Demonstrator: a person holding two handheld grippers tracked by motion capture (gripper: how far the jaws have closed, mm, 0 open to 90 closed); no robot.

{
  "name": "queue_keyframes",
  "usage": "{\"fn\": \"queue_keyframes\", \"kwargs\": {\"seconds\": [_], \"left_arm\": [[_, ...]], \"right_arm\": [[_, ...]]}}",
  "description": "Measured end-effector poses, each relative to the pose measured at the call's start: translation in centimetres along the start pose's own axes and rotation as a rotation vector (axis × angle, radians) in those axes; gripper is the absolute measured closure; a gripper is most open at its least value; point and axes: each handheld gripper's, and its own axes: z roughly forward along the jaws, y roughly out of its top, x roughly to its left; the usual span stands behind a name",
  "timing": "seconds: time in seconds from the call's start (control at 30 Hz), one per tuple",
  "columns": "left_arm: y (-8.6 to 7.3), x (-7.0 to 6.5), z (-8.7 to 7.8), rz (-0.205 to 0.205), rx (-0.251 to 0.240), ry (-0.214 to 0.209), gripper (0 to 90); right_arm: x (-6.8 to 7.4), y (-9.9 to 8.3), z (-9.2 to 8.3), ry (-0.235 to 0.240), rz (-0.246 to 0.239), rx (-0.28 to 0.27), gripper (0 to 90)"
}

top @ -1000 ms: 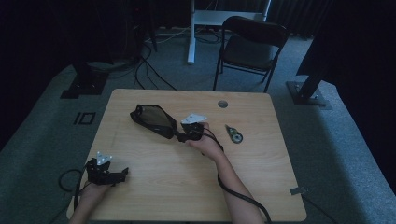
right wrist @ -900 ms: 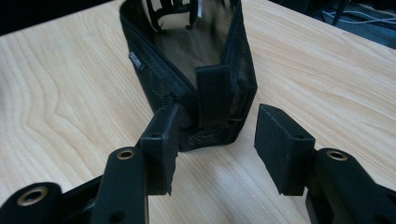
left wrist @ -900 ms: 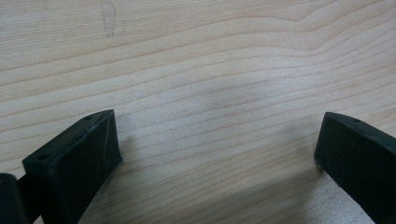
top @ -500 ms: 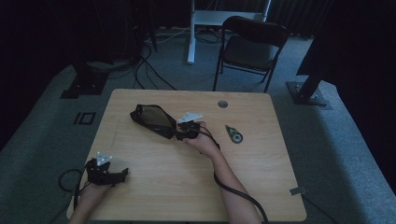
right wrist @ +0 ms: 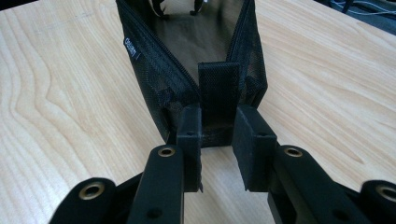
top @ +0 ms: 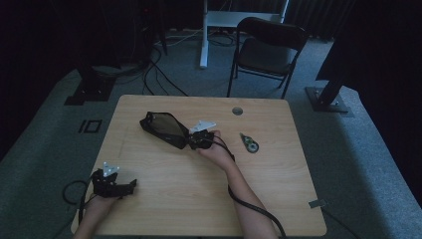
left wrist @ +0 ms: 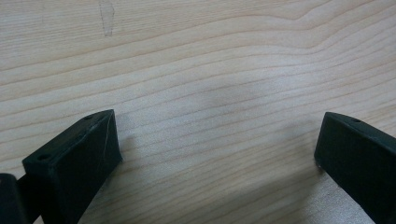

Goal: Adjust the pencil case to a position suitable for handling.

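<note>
A dim room surrounds the pale wooden counter (top: 199,189). At frame centre, the black mesh zip pouch (top: 164,128) is pinched by its end tab in the right gripper (right wrist: 217,140), seemingly for steadying. At lower left, the left gripper (left wrist: 215,154) rests idle, jaws apart.

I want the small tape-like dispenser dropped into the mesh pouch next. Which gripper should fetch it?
Probably left: the left gripper is open over bare table, while the right gripper is shut on the mesh pouch, though the dispenser lies nearer the right.
</note>
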Motion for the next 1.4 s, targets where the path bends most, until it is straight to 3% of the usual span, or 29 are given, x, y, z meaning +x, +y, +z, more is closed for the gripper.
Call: {"fn": "queue_keyframes", "kwargs": {"seconds": [0.2, 0.6, 1.17, 1.4], "left_arm": [[0.0, 0.0, 0.0, 0.000, 0.000, 0.000, 0.2], [0.0, 0.0, 0.0, 0.000, 0.000, 0.000, 0.2], [0.0, 0.0, 0.0, 0.000, 0.000, 0.000, 0.2], [0.0, 0.0, 0.0, 0.000, 0.000, 0.000, 0.2]], "right_arm": [[0.1, -0.6, -0.6, 0.009, 0.005, 0.002, 72.9], [-0.3, -1.9, -2.4, -0.029, 0.027, -0.005, 73.0], [-1.4, -4.7, -6.5, -0.084, 0.063, -0.019, 73.4], [-1.9, -6.1, -8.2, -0.097, 0.101, -0.020, 73.4]]}}
